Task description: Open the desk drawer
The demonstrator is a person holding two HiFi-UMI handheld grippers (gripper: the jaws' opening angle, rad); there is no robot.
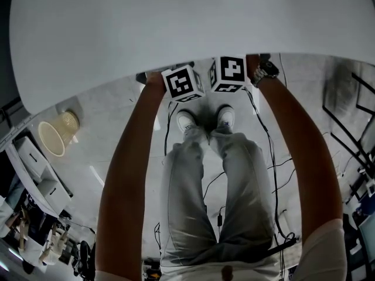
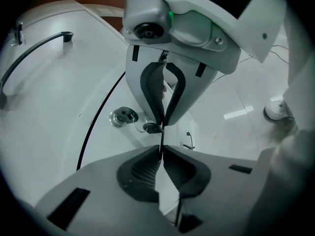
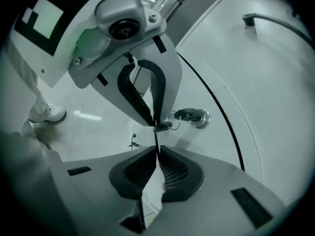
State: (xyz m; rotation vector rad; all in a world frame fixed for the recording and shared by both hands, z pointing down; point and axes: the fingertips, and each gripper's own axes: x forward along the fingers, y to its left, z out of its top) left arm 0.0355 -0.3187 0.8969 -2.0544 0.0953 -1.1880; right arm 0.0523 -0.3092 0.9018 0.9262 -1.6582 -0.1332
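Though closed, two tongs (image 2: 161,150) (image 3: 157,152), one lock (image 2: 123,116).

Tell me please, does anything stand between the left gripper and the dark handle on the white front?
Nothing visible does. The handle lies off to the side of the left gripper, with only bare white front between. The right gripper meets it tip to tip, beside that path.
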